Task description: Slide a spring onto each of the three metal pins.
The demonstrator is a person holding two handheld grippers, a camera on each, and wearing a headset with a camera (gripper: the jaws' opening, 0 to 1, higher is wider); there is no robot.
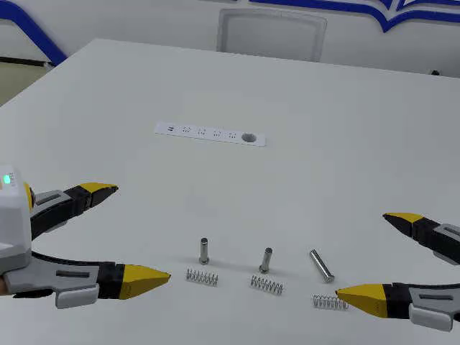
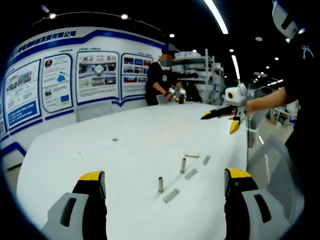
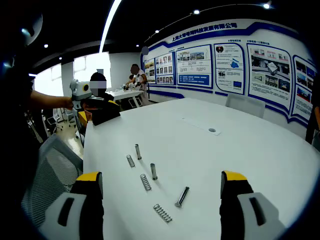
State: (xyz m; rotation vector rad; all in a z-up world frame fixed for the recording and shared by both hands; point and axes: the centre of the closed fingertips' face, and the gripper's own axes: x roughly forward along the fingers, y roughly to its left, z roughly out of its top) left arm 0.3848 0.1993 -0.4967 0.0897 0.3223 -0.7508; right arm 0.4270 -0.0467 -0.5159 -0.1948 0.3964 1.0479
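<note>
Pins (image 1: 267, 259) in a row on the near part of the white table (image 1: 323, 165), between the grippers. Left gripper (image 1: 141, 231) at left, jaws spread wide, empty; right gripper (image 1: 361, 254) at right, jaws likewise apart, empty. Left pin (image 1: 204, 251) and middle pin upright, right pin (image 1: 321, 265) lying flat. Springs (image 1: 267, 285) loose, one just nearer than each pin.

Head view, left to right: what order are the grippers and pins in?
left gripper → upright pin → second upright pin → pin lying flat → right gripper
</note>
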